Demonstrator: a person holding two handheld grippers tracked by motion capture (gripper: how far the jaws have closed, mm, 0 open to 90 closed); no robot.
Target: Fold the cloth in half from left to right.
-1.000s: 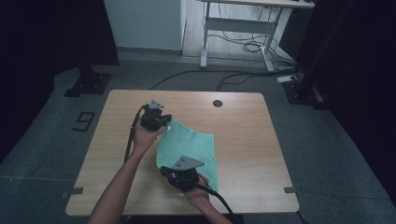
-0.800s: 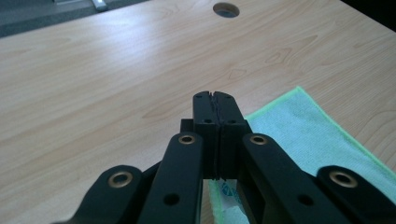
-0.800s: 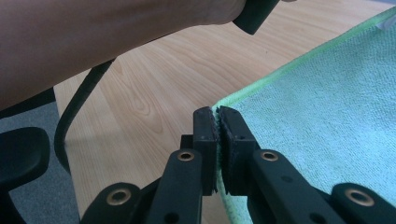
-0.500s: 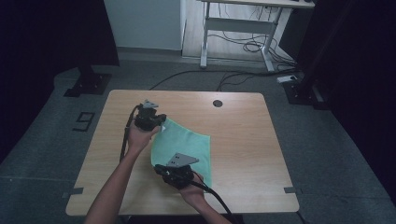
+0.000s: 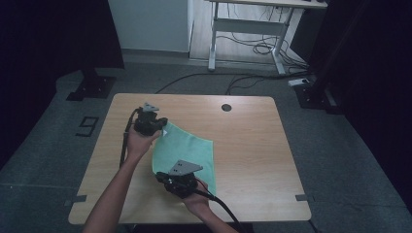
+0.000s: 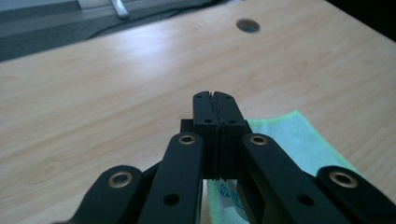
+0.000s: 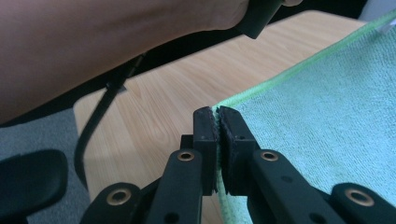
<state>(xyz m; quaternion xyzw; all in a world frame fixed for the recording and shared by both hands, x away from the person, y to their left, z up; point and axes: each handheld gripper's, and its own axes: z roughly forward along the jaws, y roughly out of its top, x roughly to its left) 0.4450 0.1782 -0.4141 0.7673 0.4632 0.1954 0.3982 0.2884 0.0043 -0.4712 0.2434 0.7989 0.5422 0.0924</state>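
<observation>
While the green cloth [image 5: 187, 151] lies near the tabletop's [image 5: 252, 145] front-left part, the left hand-held gripper [image 5: 151, 122] pinches its far corner with jaws pressed together; the right hand-held gripper [image 5: 180, 178] pinches its near edge likewise; bare wood stretches toward the right edge.

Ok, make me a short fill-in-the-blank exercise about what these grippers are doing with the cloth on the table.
1. The thin cloth pinched by both grippers is ____ in colour.
2. The right gripper holds the cloth by its ____.
3. The cloth lies on a light ____ table.
4. The left gripper has its jaws ____.

Missing words: green; corner; wooden; shut
</observation>
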